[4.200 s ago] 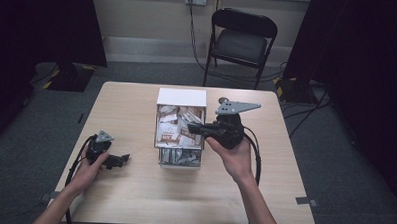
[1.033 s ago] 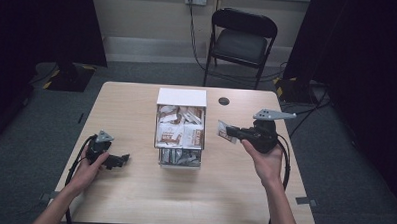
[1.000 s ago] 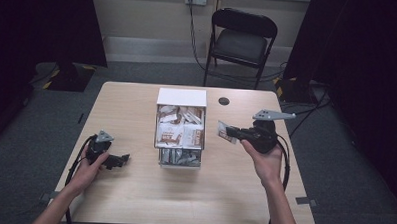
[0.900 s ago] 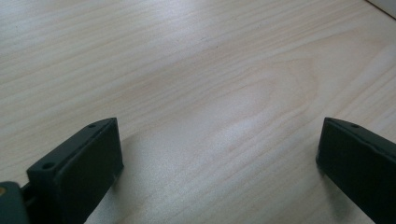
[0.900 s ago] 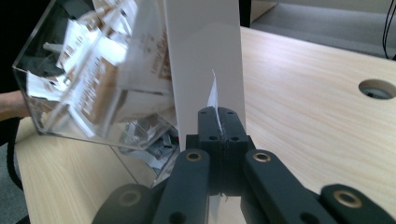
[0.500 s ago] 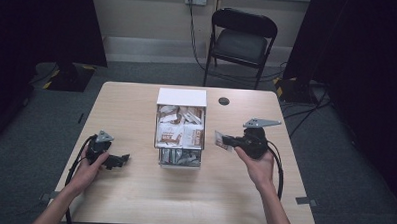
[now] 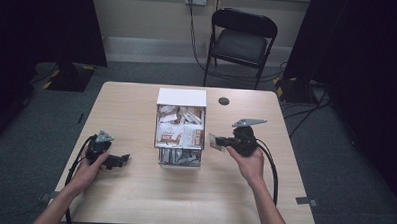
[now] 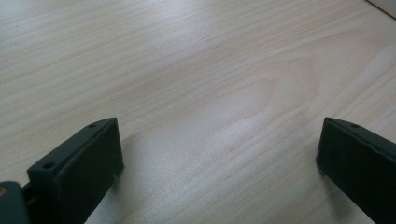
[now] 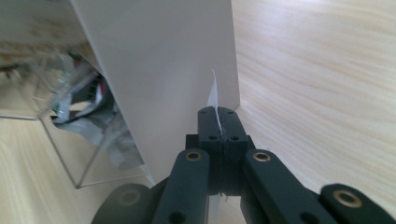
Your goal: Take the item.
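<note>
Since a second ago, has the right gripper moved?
Yes. The right gripper, shut on a packet, has moved down the picture toward the table's near edge, beside the box.

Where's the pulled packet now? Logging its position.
High view: the packet is clamped in the right tool, just right of the box, above the table.

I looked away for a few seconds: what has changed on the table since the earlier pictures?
The right gripper, shut on a packet, has come away from above the box to its right side and sunk toward the table. The left gripper stays open and resting at the left; the box has not moved.
</note>
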A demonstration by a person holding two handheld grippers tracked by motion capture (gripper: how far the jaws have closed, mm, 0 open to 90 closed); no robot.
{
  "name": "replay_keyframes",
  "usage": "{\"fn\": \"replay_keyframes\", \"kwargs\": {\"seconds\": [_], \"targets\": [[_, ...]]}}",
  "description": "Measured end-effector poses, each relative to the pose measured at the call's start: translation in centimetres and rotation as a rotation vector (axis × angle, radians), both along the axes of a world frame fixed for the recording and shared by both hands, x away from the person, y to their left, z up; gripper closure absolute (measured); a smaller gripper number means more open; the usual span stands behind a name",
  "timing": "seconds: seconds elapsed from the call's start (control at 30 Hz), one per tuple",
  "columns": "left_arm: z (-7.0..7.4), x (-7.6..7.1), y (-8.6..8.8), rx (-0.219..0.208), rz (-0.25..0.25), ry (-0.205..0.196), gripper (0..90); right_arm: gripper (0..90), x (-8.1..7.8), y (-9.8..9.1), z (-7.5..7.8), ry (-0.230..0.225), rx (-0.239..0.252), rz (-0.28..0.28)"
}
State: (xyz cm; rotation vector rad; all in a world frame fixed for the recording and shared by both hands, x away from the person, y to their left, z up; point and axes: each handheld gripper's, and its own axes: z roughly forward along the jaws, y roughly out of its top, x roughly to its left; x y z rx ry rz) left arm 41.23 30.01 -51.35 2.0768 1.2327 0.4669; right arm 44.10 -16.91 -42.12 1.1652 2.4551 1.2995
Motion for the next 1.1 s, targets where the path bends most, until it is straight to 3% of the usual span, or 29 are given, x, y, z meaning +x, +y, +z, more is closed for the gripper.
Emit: {"fn": "replay_keyframes", "kwargs": {"seconds": [0.53,0.6,0.9,1.1], "targets": [[0.0,0.0,0.0,-0.001,0.0,0.0,0.0,89.8,1.8,0.6,-4.8,0.101,-0.055,-0.031],[0.0,0.0,0.0,0.0,0.0,0.0,0.0,89.8,1.9,0.4,-5.3,0.09,-0.023,-0.026],[0.0,0.0,0.0,0.0,0.0,0.0,0.0,88.7,2.2,0.2,-6.5,0.089,-0.055,-0.053],[0.0,0.0,0.0,0.0,0.0,0.0,0.0,79.7,2.2,0.5,-6.8,0.098,-0.054,-0.073]]}}
